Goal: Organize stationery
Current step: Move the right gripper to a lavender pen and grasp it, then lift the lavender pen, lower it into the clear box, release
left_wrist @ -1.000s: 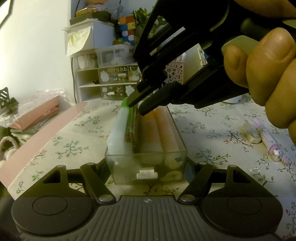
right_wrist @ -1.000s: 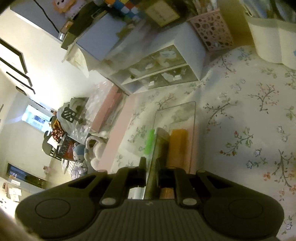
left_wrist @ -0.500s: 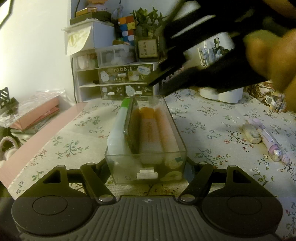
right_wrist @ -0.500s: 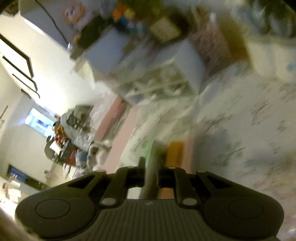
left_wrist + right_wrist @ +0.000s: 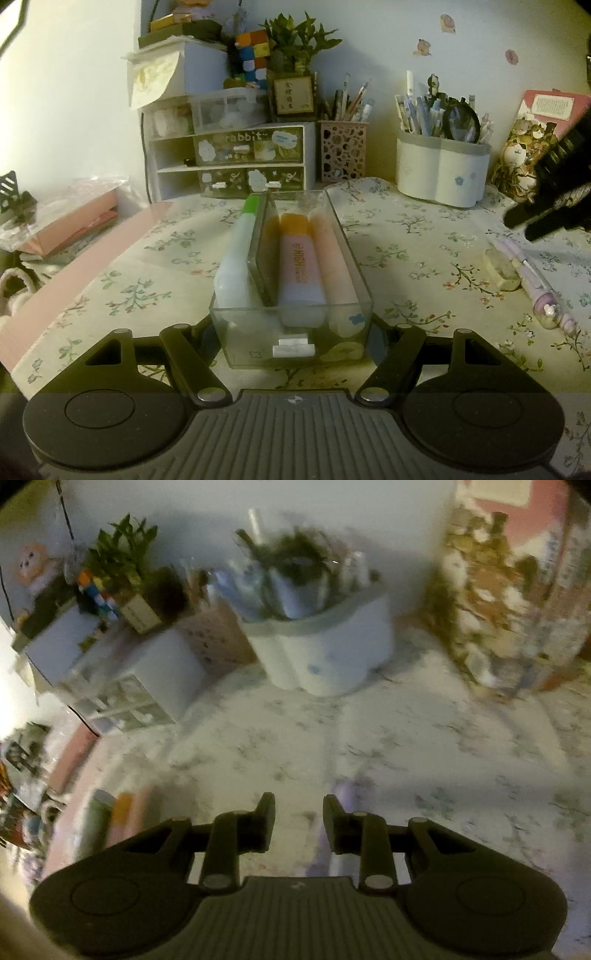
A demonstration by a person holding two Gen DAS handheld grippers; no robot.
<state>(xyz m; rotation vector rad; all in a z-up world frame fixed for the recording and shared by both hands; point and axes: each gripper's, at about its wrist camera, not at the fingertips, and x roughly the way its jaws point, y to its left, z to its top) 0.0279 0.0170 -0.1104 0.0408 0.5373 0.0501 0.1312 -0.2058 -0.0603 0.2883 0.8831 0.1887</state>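
A clear plastic box (image 5: 291,332) sits on the flowered cloth, and my left gripper (image 5: 295,343) is shut on its near end, one finger on each side. Inside lie a green-capped highlighter (image 5: 240,251), an orange-capped one (image 5: 297,266) and a pink one (image 5: 332,258), with a dark flat piece (image 5: 264,254) standing on edge between them. My right gripper (image 5: 524,227) hovers at the right edge of the left wrist view, above a purple pen (image 5: 532,277) and an eraser (image 5: 502,269). In its own blurred view the right gripper (image 5: 299,812) is empty, its jaws opening over the purple pen (image 5: 343,794).
Along the back wall stand a small drawer unit (image 5: 236,158), a pink lattice pen cup (image 5: 343,151), a white pen holder (image 5: 439,173) and a propped book (image 5: 532,147). A pink box (image 5: 74,225) lies off the table's left edge.
My right gripper let go of the dark flat piece in the box, lifted off and swung away to the right, its jaws widening. The left gripper and the box stayed put.
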